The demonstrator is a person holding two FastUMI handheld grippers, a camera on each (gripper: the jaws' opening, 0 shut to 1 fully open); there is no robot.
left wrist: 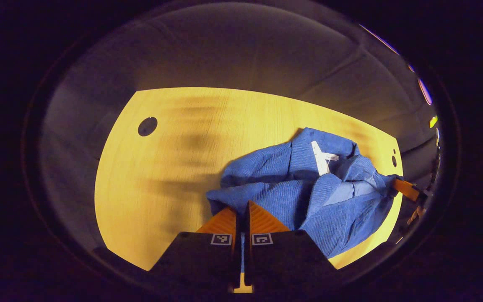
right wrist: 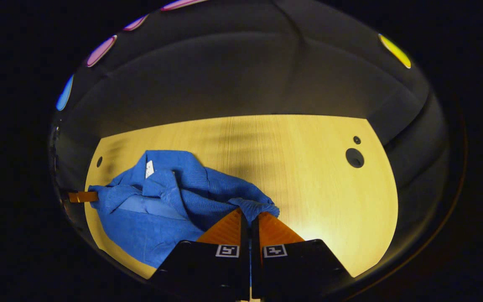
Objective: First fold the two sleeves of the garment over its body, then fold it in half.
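My left gripper (left wrist: 241,209) is pinched nearly closed on an edge of the blue garment (left wrist: 304,188); my right gripper (right wrist: 250,220) likewise nips the opposite edge, probably to spread it. It lies bunched on the table (right wrist: 308,188), sleeves unfolded.

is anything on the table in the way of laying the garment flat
Nothing visible. The garment hangs bunched between both hand-held grippers, left and right, each shut on an edge of it. The table around it is bare wood with small holes.
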